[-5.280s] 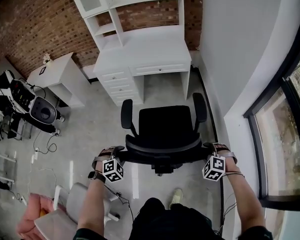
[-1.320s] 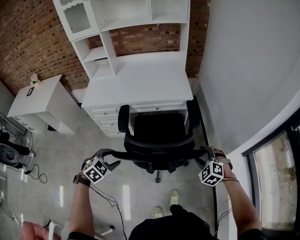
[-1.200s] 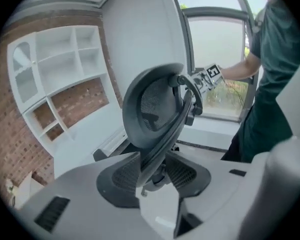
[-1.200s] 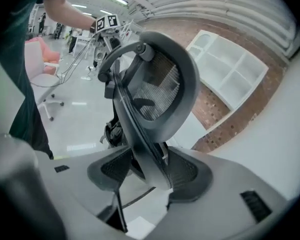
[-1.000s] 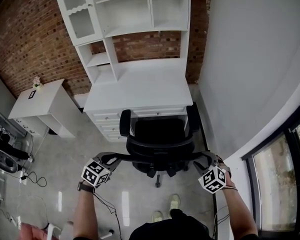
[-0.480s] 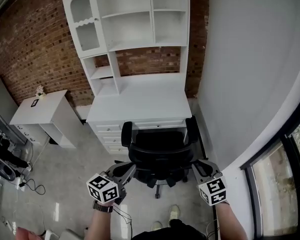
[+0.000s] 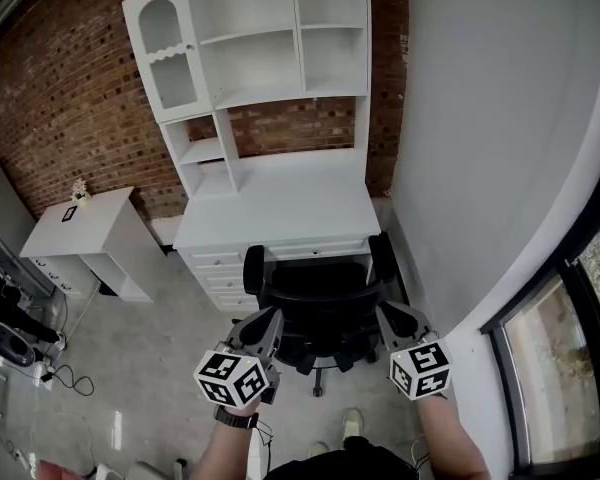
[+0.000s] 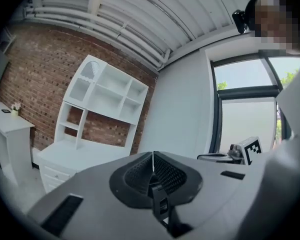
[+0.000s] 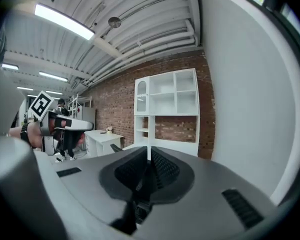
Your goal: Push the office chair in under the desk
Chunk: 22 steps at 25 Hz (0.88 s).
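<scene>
A brick wall point(image 7: 60, 78) is being shown at 10 o'clock in the head view. A plain white wall point(image 7: 480, 118) is being shown at 2 o'clock, and a window point(image 7: 570, 368) with a dark frame at 4 o'clock. The grey floor point(image 7: 160, 338) is being shown at 8 o'clock.

A white desk point(image 7: 280, 203) is being kept against the brick wall, in the middle of the view. Tall white shelves point(image 7: 250, 38) are being carried on top of it, at 12 o'clock. A small white table point(image 7: 75, 223) is being kept near the desk, at its 9 o'clock.

The black chair point(image 7: 320, 293) is being kept at 6 o'clock of the desk. Its seat is being tucked in under the desk's front edge, and its back is being turned toward the person.

The left gripper point(image 7: 268, 316) is being held up at 7 o'clock of the chair, and the right gripper point(image 7: 385, 310) at 5 o'clock. Both are being pointed toward the desk. The left jaws are being pressed tight together, with nothing between them. The right jaws have just been closing, and their pads are being pressed together too, with nothing between them. The chair is not being gripped by either one.

A shoe point(image 7: 352, 423) is being shown on the floor at 6 o'clock of the chair.
</scene>
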Each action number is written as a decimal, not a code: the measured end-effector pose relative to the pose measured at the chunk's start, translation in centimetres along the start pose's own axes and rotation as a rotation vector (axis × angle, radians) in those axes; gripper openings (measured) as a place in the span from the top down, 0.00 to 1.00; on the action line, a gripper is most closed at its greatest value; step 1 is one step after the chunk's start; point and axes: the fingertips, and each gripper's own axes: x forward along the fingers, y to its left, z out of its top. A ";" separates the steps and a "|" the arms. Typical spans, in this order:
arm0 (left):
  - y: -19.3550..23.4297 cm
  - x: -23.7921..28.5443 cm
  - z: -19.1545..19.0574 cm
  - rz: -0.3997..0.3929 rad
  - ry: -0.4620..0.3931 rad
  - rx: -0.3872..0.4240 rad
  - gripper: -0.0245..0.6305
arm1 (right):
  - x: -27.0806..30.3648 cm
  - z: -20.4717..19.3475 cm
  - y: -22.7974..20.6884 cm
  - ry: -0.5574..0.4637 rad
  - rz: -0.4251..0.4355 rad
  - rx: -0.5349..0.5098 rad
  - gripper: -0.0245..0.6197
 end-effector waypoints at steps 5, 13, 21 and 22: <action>-1.4 -0.2 1.6 0.049 -0.041 0.073 0.95 | 0.1 2.0 0.0 -0.043 -0.013 0.046 0.94; -1.6 -0.4 2.9 0.078 -0.058 0.081 0.95 | -0.5 3.8 0.2 -0.090 -0.023 0.039 0.95; -1.3 0.1 2.8 0.103 -0.054 0.101 0.95 | -0.6 4.1 -0.3 -0.097 -0.041 0.008 0.95; -1.2 0.2 2.7 0.105 -0.052 0.100 0.95 | -0.6 4.1 -0.3 -0.097 -0.038 0.006 0.95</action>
